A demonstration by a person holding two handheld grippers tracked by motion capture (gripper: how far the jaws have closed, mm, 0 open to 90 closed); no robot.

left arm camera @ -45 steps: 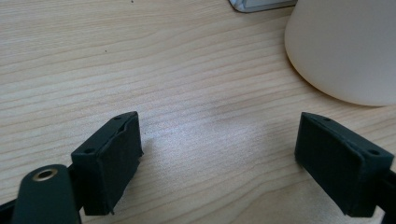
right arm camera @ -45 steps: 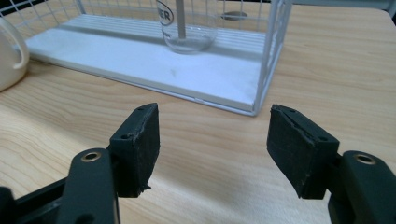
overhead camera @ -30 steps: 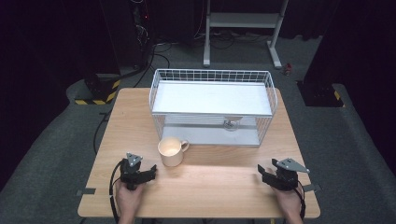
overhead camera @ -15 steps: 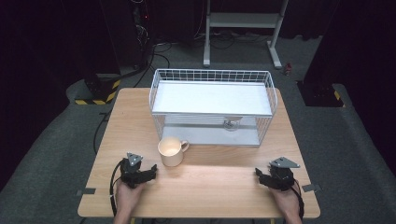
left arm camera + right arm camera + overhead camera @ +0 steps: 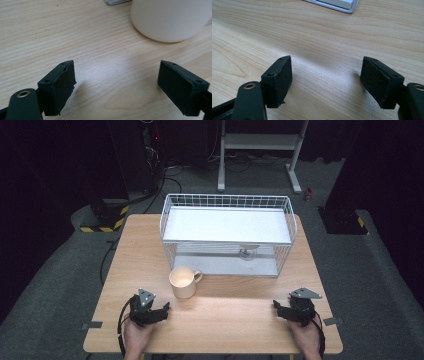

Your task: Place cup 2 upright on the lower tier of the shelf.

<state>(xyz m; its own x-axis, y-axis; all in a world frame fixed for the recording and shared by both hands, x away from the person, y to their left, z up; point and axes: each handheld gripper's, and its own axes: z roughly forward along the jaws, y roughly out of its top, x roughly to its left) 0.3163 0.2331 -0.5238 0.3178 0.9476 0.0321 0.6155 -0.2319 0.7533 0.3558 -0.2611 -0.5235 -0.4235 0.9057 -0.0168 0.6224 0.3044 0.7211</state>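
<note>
The left claw (image 5: 162,309) rests at the 7 o'clock position of the tabletop (image 5: 235,312), held in the person's left hand (image 5: 136,336); its jaws stand wide with bare wood between them, as the left gripper view confirms at the left claw (image 5: 116,83). The right claw (image 5: 276,306) rests at the 5 o'clock position in the right hand (image 5: 306,337); its jaws stand wide, have just been opening, and hold nothing, as seen at the right claw (image 5: 325,80) in the right gripper view. The cream mug (image 5: 183,281) stands upright just left of the tabletop centre, at the 1 o'clock direction from the left claw and near it, not touching; its handle points toward 3 o'clock. In the left gripper view the mug (image 5: 170,18) sits beyond the jaws at the 1 o'clock position. The white wire basket (image 5: 227,200) occupies the far half of the tabletop at 12 o'clock, its front wall just behind the mug and its side walls close to the tabletop's far corners. A small object hangs or sits behind the front mesh; it is too small to identify. Open wood runs in a broad band between the two claws and along the near edge, and a clear strip lies at 9 o'clock beside the basket. Tape tabs mark both near corners. No readable brand, label or writing is visible.
</note>
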